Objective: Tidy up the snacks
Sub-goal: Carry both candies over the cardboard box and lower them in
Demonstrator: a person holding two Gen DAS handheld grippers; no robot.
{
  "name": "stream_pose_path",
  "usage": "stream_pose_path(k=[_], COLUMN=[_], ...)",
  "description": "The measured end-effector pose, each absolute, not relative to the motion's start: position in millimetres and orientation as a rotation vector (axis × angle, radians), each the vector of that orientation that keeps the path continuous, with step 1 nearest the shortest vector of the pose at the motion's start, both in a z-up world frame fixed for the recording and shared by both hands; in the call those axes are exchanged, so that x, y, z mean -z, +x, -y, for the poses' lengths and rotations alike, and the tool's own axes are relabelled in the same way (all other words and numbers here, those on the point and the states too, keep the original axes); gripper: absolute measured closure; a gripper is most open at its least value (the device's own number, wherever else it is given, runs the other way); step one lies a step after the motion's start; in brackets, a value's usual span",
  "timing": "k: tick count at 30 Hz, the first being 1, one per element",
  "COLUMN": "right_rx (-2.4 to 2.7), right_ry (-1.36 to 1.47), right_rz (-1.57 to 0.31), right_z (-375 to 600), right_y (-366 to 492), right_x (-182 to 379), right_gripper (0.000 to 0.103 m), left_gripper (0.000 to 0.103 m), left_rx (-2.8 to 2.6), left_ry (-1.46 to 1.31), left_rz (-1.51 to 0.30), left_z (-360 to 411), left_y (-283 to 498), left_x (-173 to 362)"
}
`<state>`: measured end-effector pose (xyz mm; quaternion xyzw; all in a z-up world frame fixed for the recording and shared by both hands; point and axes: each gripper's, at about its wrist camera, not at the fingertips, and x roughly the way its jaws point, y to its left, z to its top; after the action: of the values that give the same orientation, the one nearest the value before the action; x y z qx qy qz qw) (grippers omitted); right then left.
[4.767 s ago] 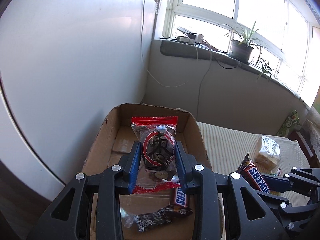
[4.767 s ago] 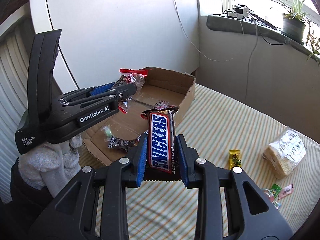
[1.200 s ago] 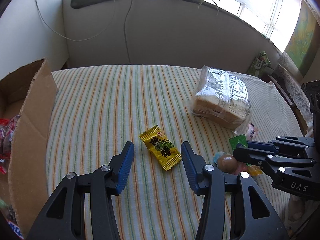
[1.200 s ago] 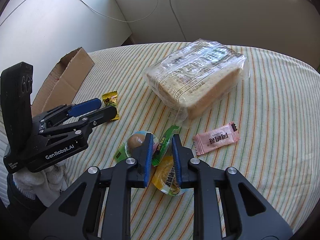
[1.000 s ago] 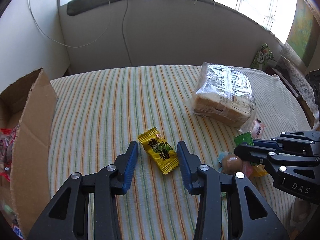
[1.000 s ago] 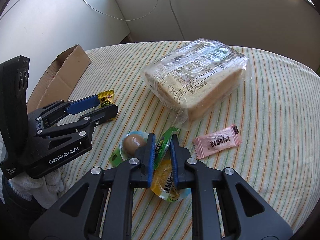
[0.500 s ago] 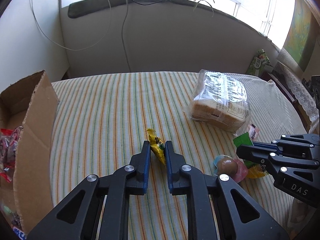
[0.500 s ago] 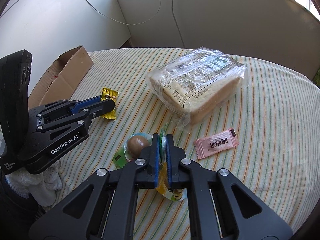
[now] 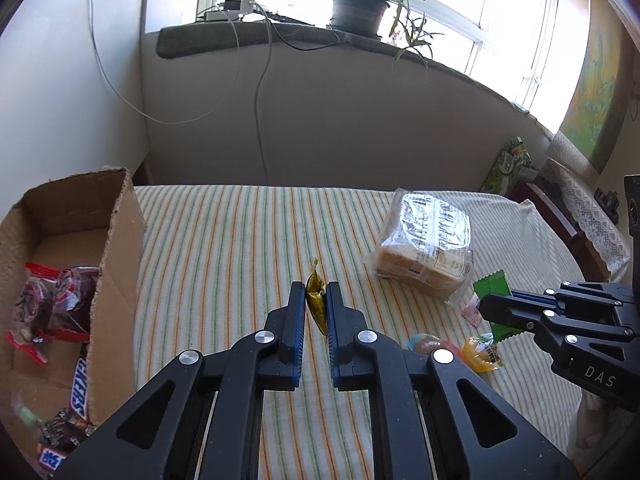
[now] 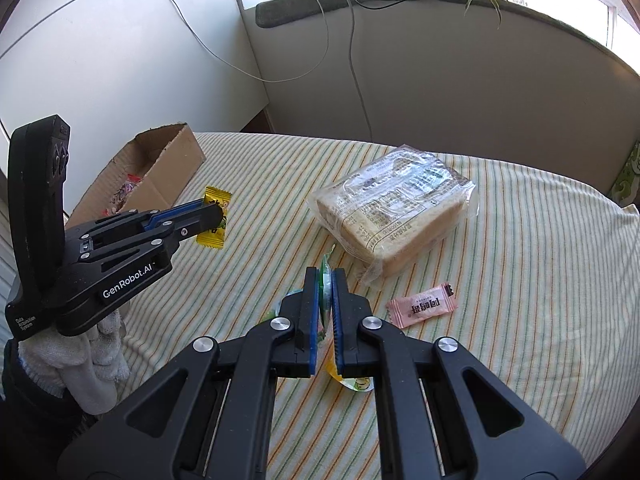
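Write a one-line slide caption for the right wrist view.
Right gripper pinches a green packet; left gripper holds a yellow candy.

Yellow candy (image 9: 316, 303) and green packet (image 10: 325, 280), previously on tablecloth, now lifted.

Left gripper (image 9: 316, 300): jaws closing, yellow candy packet (image 9: 315, 296) pinched edge-on between the blue pads, held clear of the striped tablecloth (image 9: 240, 240). Cardboard box (image 9: 116, 264) with wrapped snacks is seen to the left. Bagged bread (image 9: 428, 248) lies ahead-right. Right gripper (image 9: 496, 308) is seen far right, green packet (image 9: 494, 300) clamped.
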<state>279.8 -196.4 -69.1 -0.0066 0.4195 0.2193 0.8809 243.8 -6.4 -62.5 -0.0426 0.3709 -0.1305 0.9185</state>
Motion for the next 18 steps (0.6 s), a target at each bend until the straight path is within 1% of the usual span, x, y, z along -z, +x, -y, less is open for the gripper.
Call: stream_pose_path(k=[8, 18], right_rx=[-0.500, -0.600], right_ry=[-0.034, -0.081], right_rz=[-0.822, -0.784], right_z=[166, 104], right_y=[276, 273], right_x=[47, 31], right_gripper=[0.097, 0.097], left_gripper=[0.094, 0.094], left_rx=[0.241, 0.140], left_ry=[-0.122, -0.178], left_rz=[-0.647, -0.571], left_z=[-21, -73], left_y=[227, 218], left_x=[27, 8])
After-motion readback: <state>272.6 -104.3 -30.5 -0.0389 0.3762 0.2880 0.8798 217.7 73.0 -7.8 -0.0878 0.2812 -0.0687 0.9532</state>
